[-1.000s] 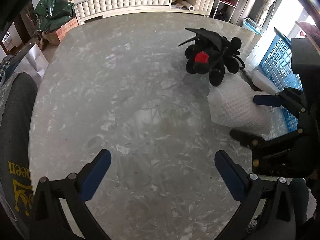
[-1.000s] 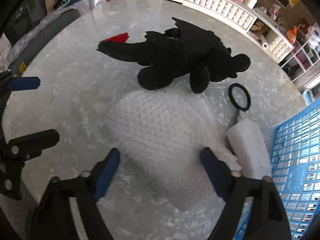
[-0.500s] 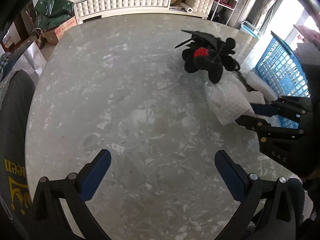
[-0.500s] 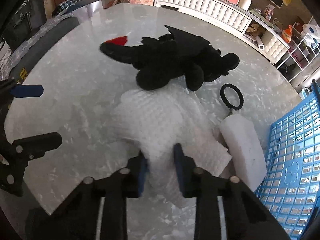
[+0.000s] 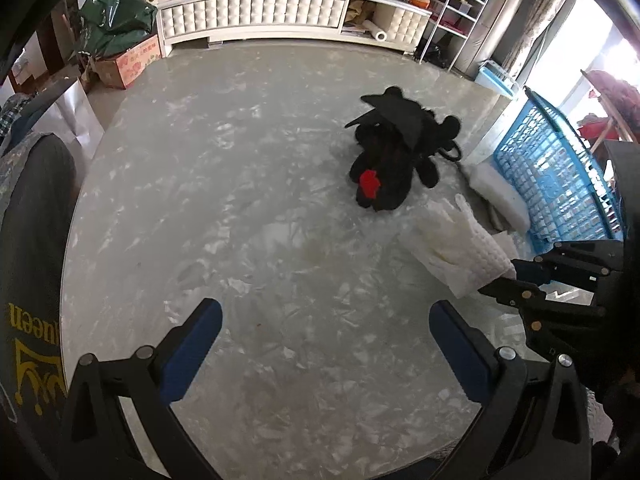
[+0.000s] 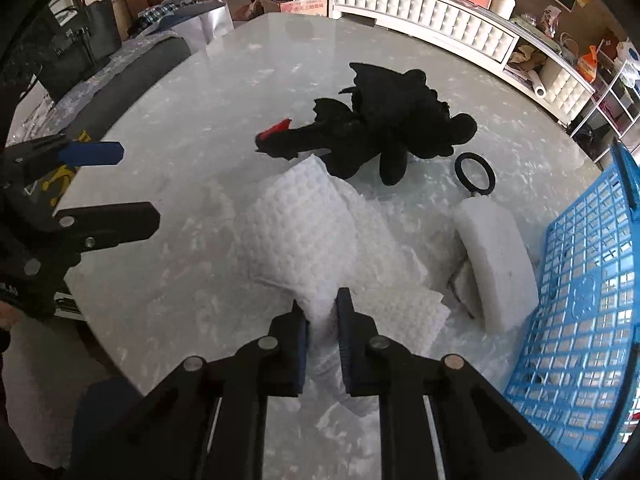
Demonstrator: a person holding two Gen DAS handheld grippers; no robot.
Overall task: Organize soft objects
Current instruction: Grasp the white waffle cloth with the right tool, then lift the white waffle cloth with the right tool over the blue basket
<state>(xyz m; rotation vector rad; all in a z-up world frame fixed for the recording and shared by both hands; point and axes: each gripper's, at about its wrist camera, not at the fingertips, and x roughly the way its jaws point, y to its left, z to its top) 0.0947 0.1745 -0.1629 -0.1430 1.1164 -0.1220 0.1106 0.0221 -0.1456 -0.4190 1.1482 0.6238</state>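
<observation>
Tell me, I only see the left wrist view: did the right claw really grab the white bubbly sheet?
Observer: Yes. The right claw is closing its jaws on the sheet, and a bunched fold is pinched between its pads.
Child: What's that black loop behind the dragon?
Observer: It's a whole ring lying flat on the table, beside the dragon and at the far end of the block.
Child: Is the ring stuck to the block?
Observer: A short link runs from the ring to the block, so they look joined.
</observation>
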